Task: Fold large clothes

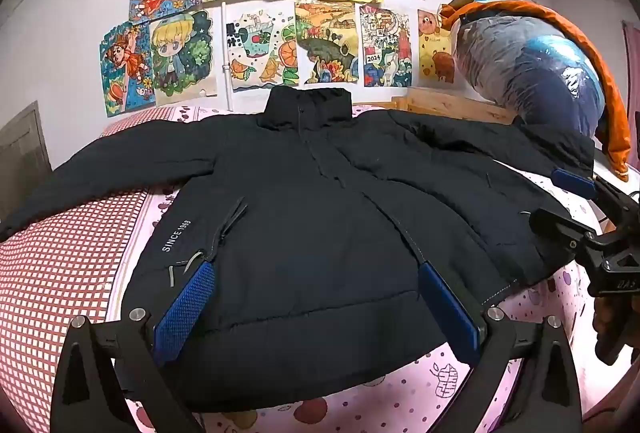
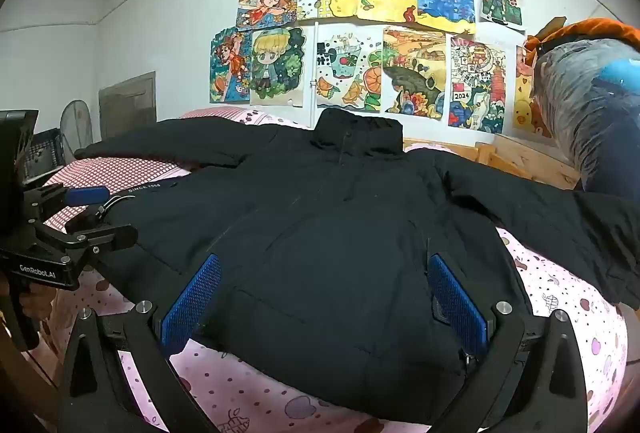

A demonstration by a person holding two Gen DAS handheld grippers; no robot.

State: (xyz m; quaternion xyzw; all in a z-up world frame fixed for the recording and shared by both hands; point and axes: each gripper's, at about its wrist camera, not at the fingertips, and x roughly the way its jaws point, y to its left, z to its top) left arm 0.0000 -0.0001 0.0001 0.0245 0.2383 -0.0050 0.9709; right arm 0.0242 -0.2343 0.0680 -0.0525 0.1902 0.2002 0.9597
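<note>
Clearly the biggest thing is the bed [image 1: 72, 265], covered in a pink spotted sheet with a red-checked panel, and everything below is placed relative to it. On the bed lies the black padded jacket [image 1: 312, 225], front up, collar toward the wall, both sleeves spread outward, its hem at the bed's near edge. It looks bulky and soft: puffy filling that likely springs back against a fold, a smooth shell that could slide between the pads, moderate weight for a garment. Good places to take hold, I judge, are the hem corners or the sleeve cuffs, where the fabric is thinner and doubled into a firm edge; a pinch in the thick middle would probably slip.

At the bed's far right corner, against the wall, stands a clear plastic bag [image 1: 532, 73] stuffed with blue bedding or clothing, draped with something orange; what exactly it holds I cannot tell.

Over the hem at the bed's near edge, the left gripper [image 1: 316, 293] hangs with jaws wide, holding nothing, its blue pads straddling the jacket's lower left side near the "SINCE 1968" print. The right gripper [image 2: 324, 293] hangs likewise over the hem's other side, jaws wide and empty. Folding has not yet begun.
</note>
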